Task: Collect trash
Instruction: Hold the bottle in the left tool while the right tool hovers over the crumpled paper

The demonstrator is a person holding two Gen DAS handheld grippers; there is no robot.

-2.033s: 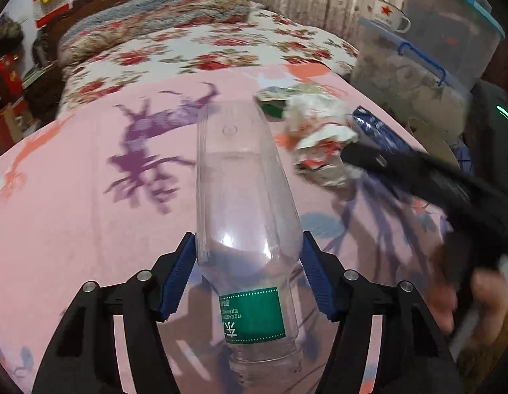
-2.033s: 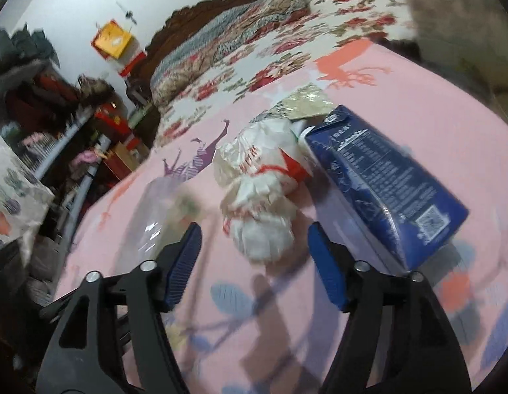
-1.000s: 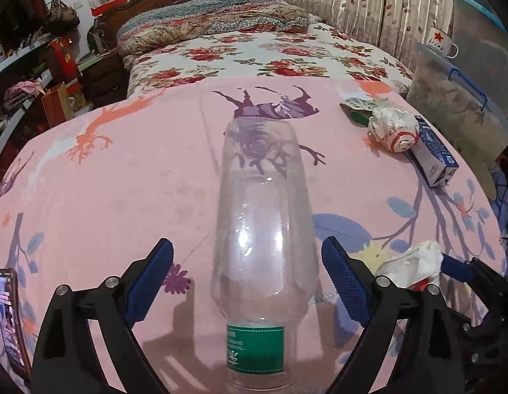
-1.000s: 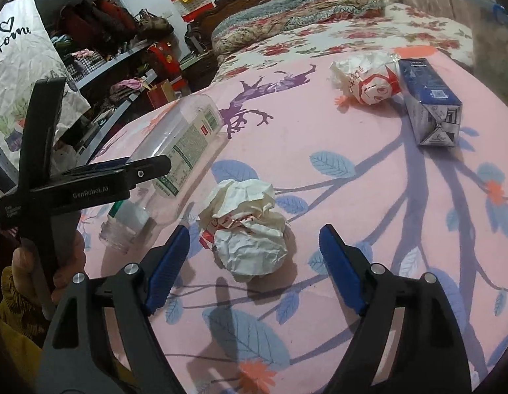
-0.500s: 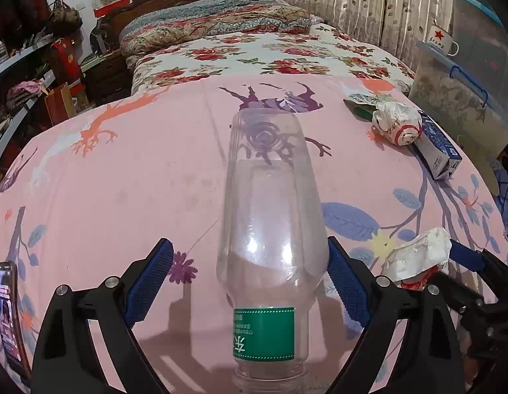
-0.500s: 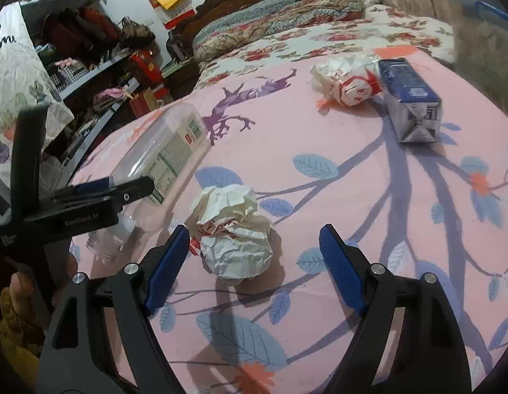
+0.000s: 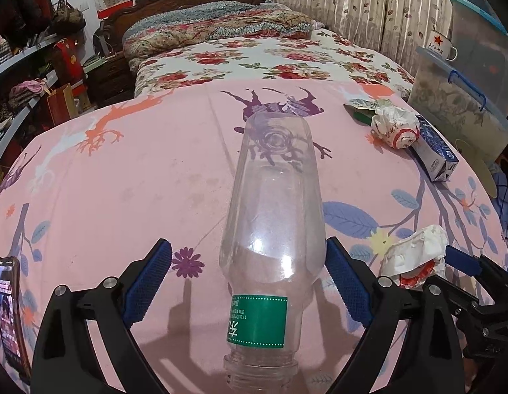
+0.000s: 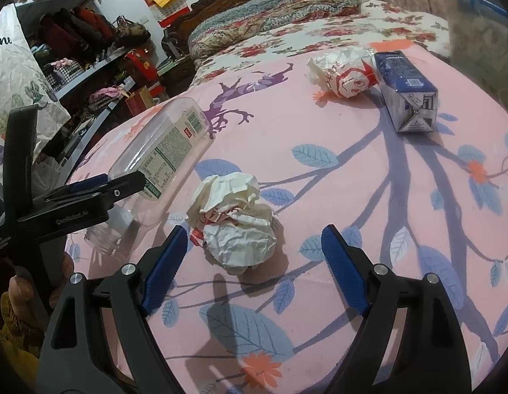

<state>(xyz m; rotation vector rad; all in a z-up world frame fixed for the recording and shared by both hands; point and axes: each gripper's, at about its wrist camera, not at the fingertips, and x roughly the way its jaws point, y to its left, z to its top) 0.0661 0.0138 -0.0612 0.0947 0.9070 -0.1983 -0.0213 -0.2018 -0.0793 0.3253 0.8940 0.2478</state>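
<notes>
Lying on its side on a pink bedspread: a clear empty plastic bottle with a green band label of white characters too small to read, neck toward the left gripper, whose blue pads stand apart, the right one at or just beside the bottle wall, the left one clear of it. From the right wrist view, the same bottle showing a white printed panel of fine text and a small red mark, unreadable. Between the right gripper pads, now opening and touching nothing: a crumpled white paper ball with red print. Farther off, a second crumpled wrapper with a red drawn face, touching a blue carton bearing white print and a code square. Seen only from the left wrist: a phone with a lit screen at the bedspread's left edge, a green and silver wrapper behind the second ball, a white mug with a red star atop a clear storage bin. Seen only from the right wrist: "GenRobot.AI" lettered on the left gripper's arm, and a hand holding it.
</notes>
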